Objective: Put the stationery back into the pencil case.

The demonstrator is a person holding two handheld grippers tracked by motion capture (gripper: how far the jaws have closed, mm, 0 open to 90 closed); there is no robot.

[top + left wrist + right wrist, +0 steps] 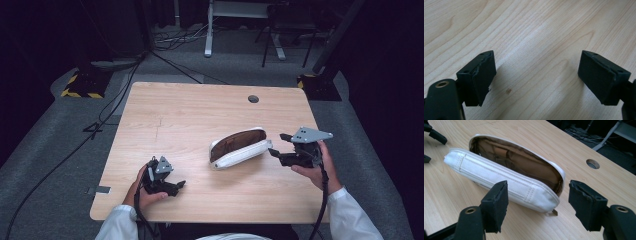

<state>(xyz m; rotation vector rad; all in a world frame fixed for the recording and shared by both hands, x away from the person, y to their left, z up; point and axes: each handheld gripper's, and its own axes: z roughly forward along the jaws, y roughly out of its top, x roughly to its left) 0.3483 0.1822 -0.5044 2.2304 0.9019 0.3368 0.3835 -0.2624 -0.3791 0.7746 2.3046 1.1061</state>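
While the white pouch [240, 148] lies open near the middle of the table [180, 110], its brown lining facing up and away from the person, the right gripper [276, 145] sits just beside its right end with jaws spread and nothing between them. That placement looks deliberate: the pouch's zip end points at the right hand, so I judge this gripper is lining up to take hold of that end or its small metal zip pull [554, 212] (a tab seen close up from the right gripper's own camera, too small to make out from above). The left gripper [176, 185] rests well apart from the pouch at the near left edge, also released and empty, probably waiting to steady the other end.

From above, the spacing of both hands and the pouch reads clearly. The right gripper view adds the stitched strap on the pouch's side and the folds of lining inside. The left gripper view offers bare wood grain between its spread jaws.
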